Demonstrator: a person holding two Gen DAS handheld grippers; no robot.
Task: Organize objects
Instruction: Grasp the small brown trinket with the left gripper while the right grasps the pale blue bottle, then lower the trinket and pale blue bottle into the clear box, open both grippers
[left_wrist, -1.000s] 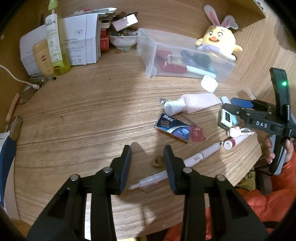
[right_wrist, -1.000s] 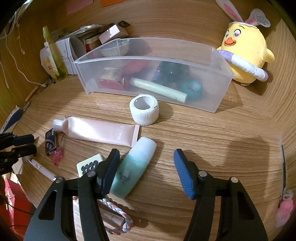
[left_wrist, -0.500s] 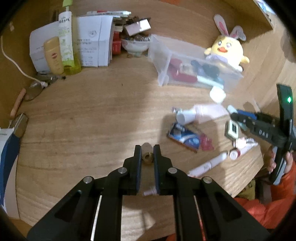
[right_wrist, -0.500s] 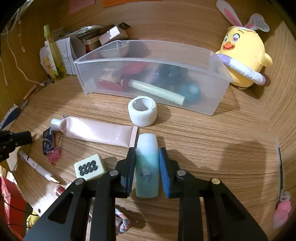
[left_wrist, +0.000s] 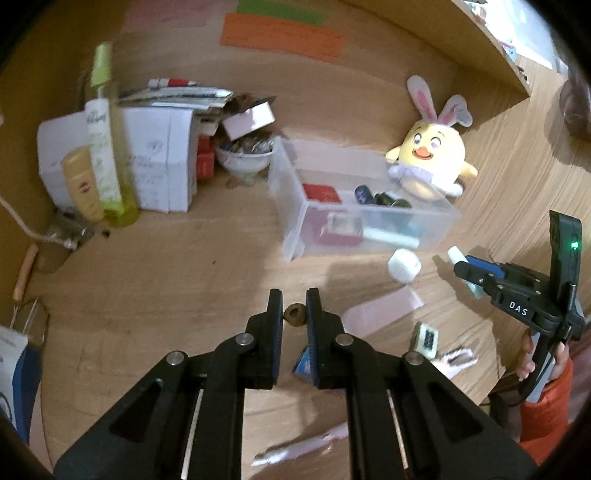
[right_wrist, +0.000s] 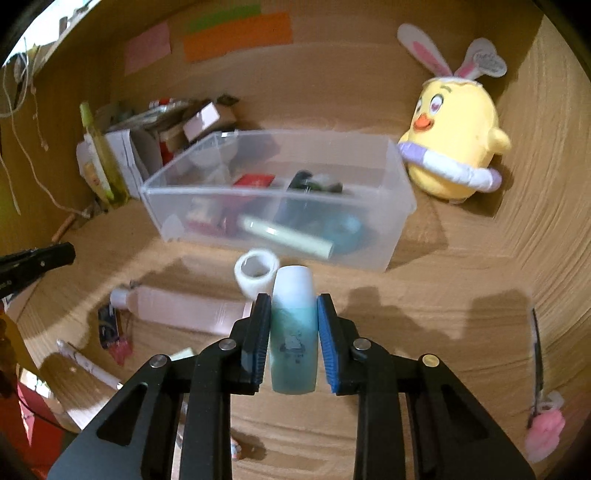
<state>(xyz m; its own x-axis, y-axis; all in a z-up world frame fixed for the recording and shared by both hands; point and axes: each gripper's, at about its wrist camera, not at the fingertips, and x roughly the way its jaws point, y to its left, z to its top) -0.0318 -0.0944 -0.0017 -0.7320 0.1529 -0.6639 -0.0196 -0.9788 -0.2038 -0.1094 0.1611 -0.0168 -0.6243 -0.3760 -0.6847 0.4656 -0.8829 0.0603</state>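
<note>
My left gripper (left_wrist: 294, 300) is shut on a small brown ring-like piece (left_wrist: 294, 315), held above the wooden table. Pinched between the blue pads of my right gripper (right_wrist: 293, 306) is a teal-and-white bottle (right_wrist: 293, 332), also off the table; the left wrist view shows this gripper (left_wrist: 466, 266) at the right with the bottle's tip (left_wrist: 455, 254) sticking out. A clear plastic bin (right_wrist: 399, 199) holding several items stands just beyond, its wall (left_wrist: 295, 229) facing the left gripper. On the table lie a white tape roll (right_wrist: 256, 273), a pink tube (right_wrist: 181, 306), a pen (right_wrist: 88, 365) and a blue packet (right_wrist: 109, 328).
A yellow plush chick (right_wrist: 454, 155) sits right of the bin. White boxes (left_wrist: 155, 162), a green spray bottle (left_wrist: 103, 140), a yellow bottle (left_wrist: 79, 184) and a bowl (left_wrist: 242, 162) crowd the back left. A small keypad block (left_wrist: 426, 338) lies near the front edge. A pink charm (right_wrist: 545, 435) lies far right.
Both grippers went from open to shut, the left on the brown piece, the right on the teal bottle. Both then rose from the table with their objects.
</note>
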